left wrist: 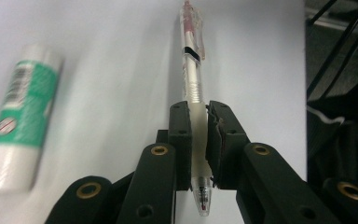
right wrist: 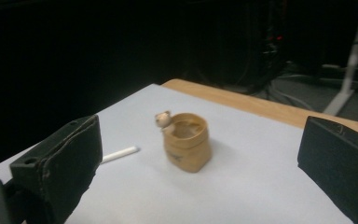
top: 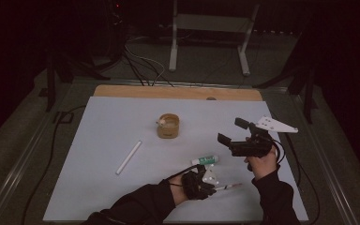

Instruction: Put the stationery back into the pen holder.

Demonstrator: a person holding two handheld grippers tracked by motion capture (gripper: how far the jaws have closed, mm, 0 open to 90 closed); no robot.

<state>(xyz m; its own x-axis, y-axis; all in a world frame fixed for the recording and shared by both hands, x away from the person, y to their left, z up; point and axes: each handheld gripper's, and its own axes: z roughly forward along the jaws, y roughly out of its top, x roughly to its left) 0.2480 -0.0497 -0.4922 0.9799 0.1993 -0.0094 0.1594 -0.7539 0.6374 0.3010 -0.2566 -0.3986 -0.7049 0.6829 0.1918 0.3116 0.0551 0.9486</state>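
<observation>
A clear pen with a red tip [left wrist: 192, 74] lies on the white sheet, and my left gripper [left wrist: 198, 135] is shut on its barrel; in the high view the pen [top: 228, 187] sticks out to the right of the left gripper [top: 213, 186]. A white and green tube [top: 205, 160] lies just beyond it, seen close at the left of the left gripper view as the tube [left wrist: 21, 116]. My right gripper [top: 232, 131] hangs above the table at the right, open, nothing between its jaws. A small tan holder [right wrist: 187, 141] stands ahead of it.
A white stick [top: 128, 157] lies left of centre on the white sheet [top: 103, 126]. The tan holder [top: 168, 125] stands mid-table. A wooden table edge [top: 178, 92] runs along the back. Cables and a metal stand [top: 211, 37] lie on the floor beyond.
</observation>
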